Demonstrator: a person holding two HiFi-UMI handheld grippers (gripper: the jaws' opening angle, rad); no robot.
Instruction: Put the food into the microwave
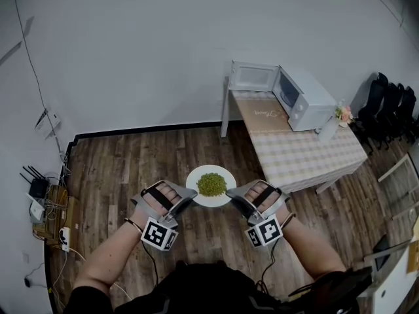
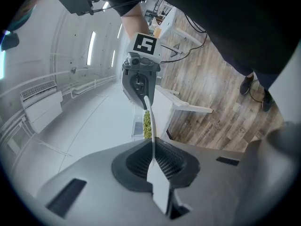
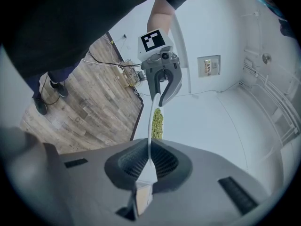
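A white plate (image 1: 196, 175) with a heap of green peas (image 1: 211, 184) is held level above the wooden floor, in front of me. My left gripper (image 1: 188, 198) is shut on its left rim and my right gripper (image 1: 234, 199) on its right rim. The left gripper view shows the plate (image 2: 149, 126) edge-on in my left gripper (image 2: 155, 173), the peas (image 2: 147, 124) and the right gripper (image 2: 140, 79) opposite. In the right gripper view my right gripper (image 3: 146, 173) clamps the plate (image 3: 151, 131); the peas (image 3: 157, 122) show beyond. The white microwave (image 1: 302, 99) stands on a table (image 1: 294, 149), its door (image 1: 253, 76) open.
A small vase of flowers (image 1: 332, 125) stands on the checked tablecloth right of the microwave. Dark chairs (image 1: 391, 104) line the right wall. A router and power strips (image 1: 40, 198) lie on the floor at the left. White furniture (image 1: 395, 281) fills the lower right.
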